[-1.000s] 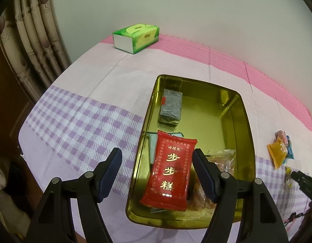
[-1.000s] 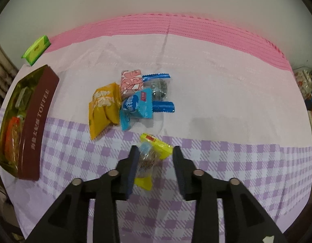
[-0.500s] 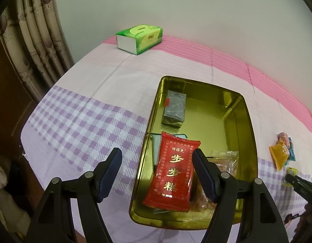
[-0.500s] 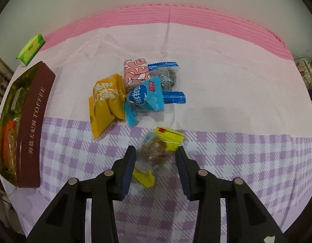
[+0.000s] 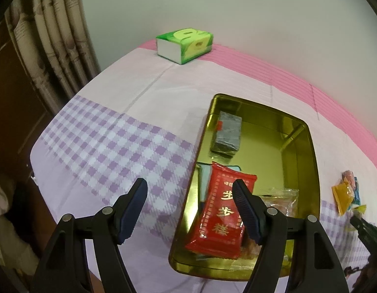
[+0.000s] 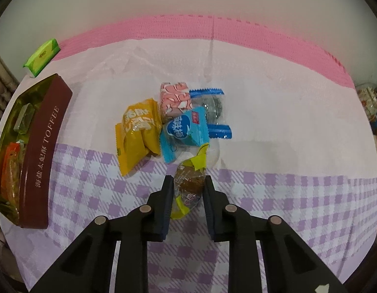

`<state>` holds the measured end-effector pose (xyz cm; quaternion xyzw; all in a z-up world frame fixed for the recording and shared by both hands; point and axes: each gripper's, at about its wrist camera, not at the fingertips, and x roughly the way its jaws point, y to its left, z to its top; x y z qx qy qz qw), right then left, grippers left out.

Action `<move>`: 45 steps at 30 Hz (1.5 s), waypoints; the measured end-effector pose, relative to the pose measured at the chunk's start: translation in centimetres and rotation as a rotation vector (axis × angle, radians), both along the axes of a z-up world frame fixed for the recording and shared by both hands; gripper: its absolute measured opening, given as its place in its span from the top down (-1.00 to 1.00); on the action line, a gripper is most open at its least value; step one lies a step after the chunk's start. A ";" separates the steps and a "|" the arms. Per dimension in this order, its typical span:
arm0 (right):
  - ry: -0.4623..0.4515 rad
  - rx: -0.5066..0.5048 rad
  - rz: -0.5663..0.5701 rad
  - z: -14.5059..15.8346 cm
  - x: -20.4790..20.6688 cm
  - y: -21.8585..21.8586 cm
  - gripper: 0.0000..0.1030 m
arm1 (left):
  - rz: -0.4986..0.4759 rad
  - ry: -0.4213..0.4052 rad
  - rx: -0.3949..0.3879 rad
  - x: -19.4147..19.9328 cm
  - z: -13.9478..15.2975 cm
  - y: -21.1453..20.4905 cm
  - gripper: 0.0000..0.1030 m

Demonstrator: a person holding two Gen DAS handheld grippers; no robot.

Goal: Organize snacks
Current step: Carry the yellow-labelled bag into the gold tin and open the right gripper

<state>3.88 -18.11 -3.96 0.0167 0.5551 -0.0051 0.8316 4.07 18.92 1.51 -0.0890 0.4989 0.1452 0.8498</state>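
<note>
Jaws of the right gripper point(image 6: 187, 190) are clamped on a clear candy packet point(image 6: 188, 185) with yellow ends; the left gripper point(image 5: 189, 204) hangs partly open, holding nothing.

The packet sits between the right pads, its upper yellow end poking beyond the tips toward the loose pile of snacks point(image 6: 173, 124) just ahead, its lower end hanging back between the fingers. The slick, crinkly wrapper could slide out on the lift, or its upper end could drag the blue packet point(image 6: 183, 131) it nearly touches. The tin point(image 5: 308, 151), where a red packet point(image 5: 222, 217) already lies, sits below the left gripper, well left of the pile.
</note>
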 end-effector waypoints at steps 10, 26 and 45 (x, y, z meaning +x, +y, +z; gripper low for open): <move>-0.077 0.026 0.065 4.0 0.4 3.1 0.58 | 0.073 -0.002 0.017 -0.2 0.3 1.9 -0.40; -0.119 0.106 0.478 5.8 6.0 20.6 0.58 | 0.204 0.003 0.084 -0.8 0.7 6.3 -0.41; -0.031 0.042 0.543 0.8 9.1 24.6 0.57 | 0.201 0.056 0.064 -0.6 -0.4 6.4 -0.41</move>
